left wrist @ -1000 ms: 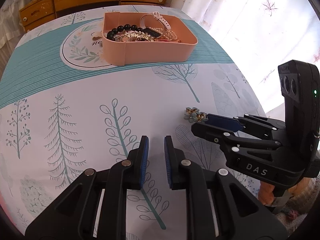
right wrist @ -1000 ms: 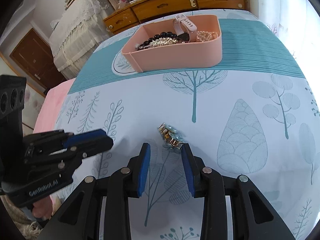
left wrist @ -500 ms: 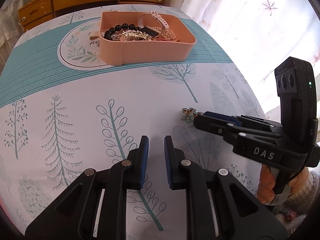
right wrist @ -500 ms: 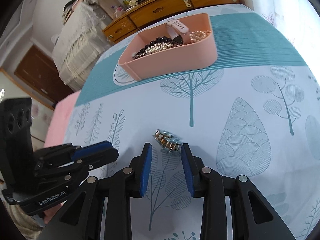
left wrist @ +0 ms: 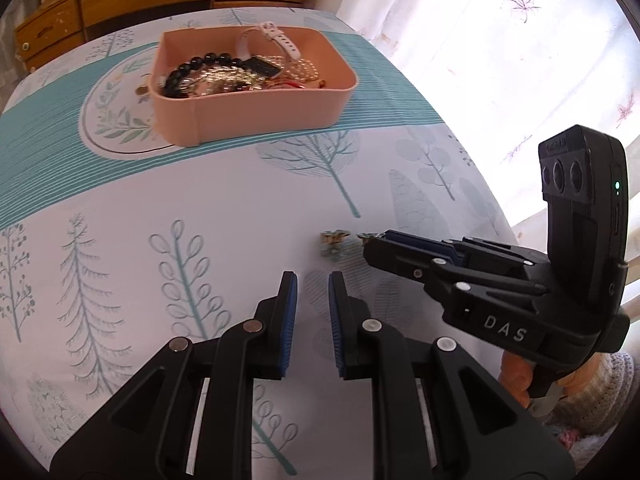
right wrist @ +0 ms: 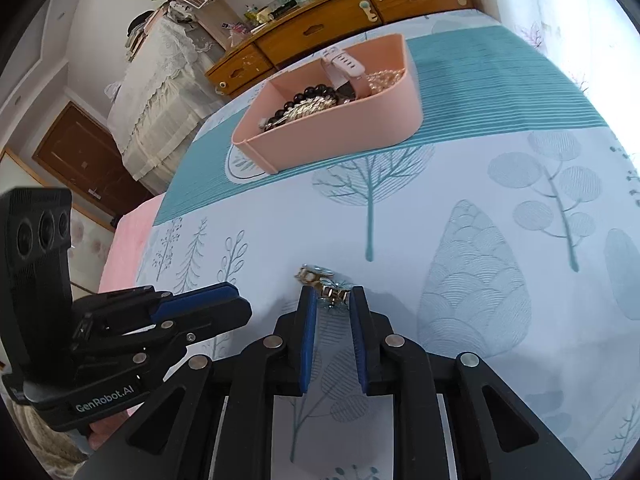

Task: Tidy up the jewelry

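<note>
Tabletop (right wrist: 460, 220), under a tree-print cloth, carries the pink tray (right wrist: 352, 132) of jewelry at its far side; well nearer than the tray lies one small gold chain piece (right wrist: 320, 280). Right claw (right wrist: 334, 300) has just been closing on it, and its blue pads now straddle the piece's near end, seemingly touching it, so the pickup looks nearly made. It slopes steeply down toward the cloth. Left claw (left wrist: 312, 284), nearer than the tray too, hangs narrow and empty, also tilted down.

Right tool (right wrist: 333, 300) has just been closing; left tool (left wrist: 313, 280) nearly shut.
</note>
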The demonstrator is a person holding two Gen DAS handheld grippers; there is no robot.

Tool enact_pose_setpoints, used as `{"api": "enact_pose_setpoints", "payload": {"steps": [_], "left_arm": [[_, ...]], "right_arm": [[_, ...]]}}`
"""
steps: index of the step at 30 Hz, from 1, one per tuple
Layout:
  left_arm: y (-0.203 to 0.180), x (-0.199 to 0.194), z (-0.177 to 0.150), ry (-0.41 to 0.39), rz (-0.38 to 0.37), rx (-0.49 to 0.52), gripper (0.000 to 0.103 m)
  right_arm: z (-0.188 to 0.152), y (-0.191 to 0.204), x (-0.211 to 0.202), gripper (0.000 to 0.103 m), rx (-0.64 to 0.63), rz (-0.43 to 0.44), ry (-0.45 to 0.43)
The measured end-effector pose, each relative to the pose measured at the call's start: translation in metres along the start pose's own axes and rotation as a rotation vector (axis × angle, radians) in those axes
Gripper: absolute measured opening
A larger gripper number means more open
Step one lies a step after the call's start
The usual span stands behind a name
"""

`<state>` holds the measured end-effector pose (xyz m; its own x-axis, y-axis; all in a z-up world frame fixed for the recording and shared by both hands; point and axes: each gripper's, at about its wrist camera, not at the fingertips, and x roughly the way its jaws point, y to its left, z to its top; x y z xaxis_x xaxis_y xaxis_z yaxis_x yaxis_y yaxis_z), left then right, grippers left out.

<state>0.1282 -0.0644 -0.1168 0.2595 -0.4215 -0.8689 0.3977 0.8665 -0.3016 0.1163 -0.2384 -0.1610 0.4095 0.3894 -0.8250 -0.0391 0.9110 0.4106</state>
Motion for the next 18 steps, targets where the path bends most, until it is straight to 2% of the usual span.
{"api": "enact_pose_setpoints", "payload": {"steps": [3,4,5,7,15,16,18], "left_arm": [[-0.007,0.006,0.008,0.014,-0.019,0.001,0.014],[-0.01,0.009,0.011,0.017,-0.022,0.002,0.022],[-0.012,0.011,0.013,0.017,-0.026,0.002,0.038],[-0.016,0.015,0.016,0.021,-0.044,0.005,0.059],[-0.022,0.029,0.025,0.029,0.003,0.004,0.06],[-0.022,0.032,0.026,0.036,0.01,0.001,0.058],[-0.021,0.038,0.027,0.048,0.027,0.003,0.047]], "right_arm": [[-0.003,-0.007,-0.004,0.017,0.011,-0.001,-0.003],[-0.004,-0.01,-0.005,0.017,0.016,-0.004,-0.003],[-0.005,-0.012,-0.006,0.017,0.02,-0.005,-0.003],[-0.007,-0.016,-0.007,0.017,0.03,-0.002,-0.006],[-0.008,-0.025,-0.012,0.017,0.066,-0.014,-0.03],[-0.008,-0.026,-0.013,0.017,0.071,-0.015,-0.035],[-0.008,-0.026,-0.016,0.017,0.074,-0.018,-0.045]]}}
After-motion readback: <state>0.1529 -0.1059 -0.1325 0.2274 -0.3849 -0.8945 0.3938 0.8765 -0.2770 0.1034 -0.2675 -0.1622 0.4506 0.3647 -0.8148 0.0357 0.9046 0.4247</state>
